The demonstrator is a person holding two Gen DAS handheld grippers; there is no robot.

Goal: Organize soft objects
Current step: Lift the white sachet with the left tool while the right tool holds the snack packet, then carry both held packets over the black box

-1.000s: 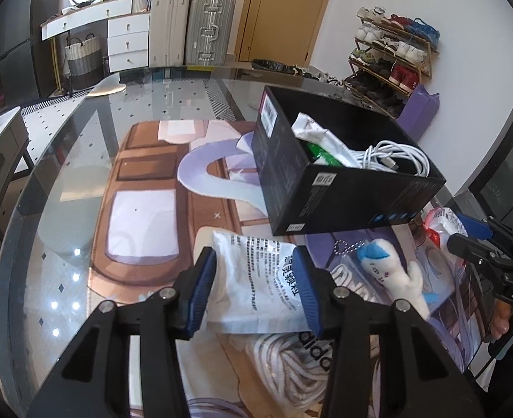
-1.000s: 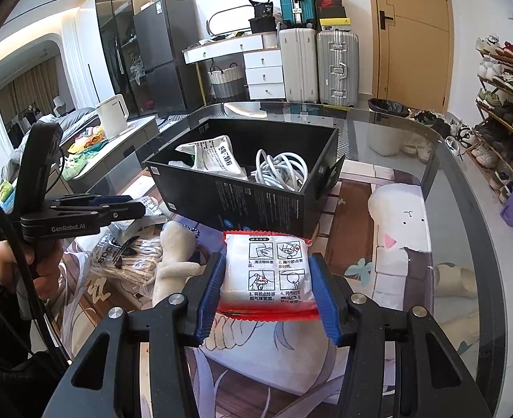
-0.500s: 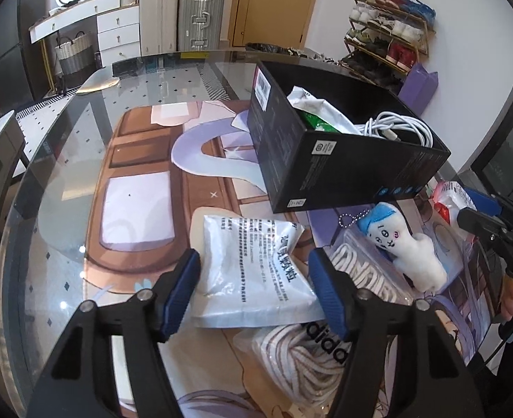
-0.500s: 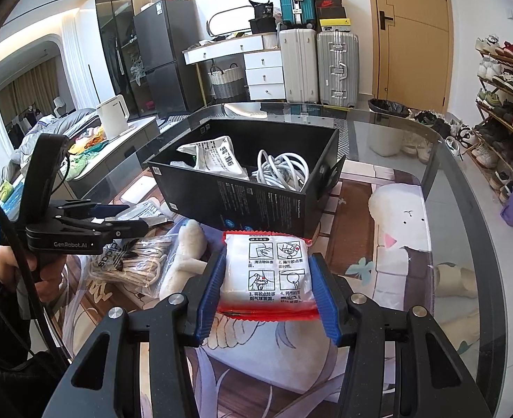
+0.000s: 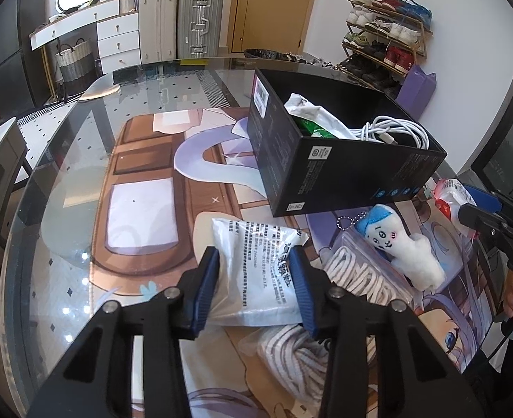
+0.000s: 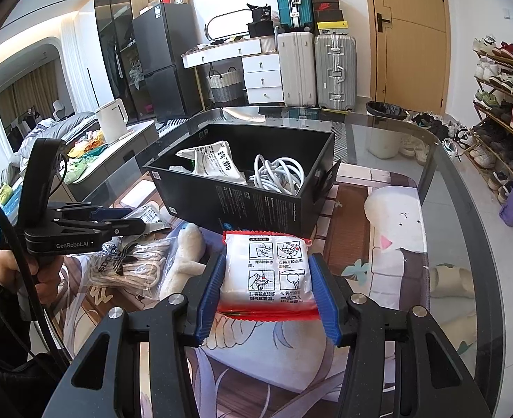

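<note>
My left gripper is shut on a white printed pouch just in front of the black box. My right gripper is shut on a red-edged white packet, held above the mat near the black box. The box holds another white pouch and a coil of white cable. A white plush toy with a blue top lies on a clear bag of white rope. A second bag of rope lies under my left gripper.
A printed mat covers the glass table. The table's curved edge runs left and far. Suitcases, drawers and a shoe rack stand beyond it. A purple bag sits on the floor.
My left gripper opened around the white pouch, then closed on it and shifted slightly. The right gripper keeps holding the red-edged packet still.
</note>
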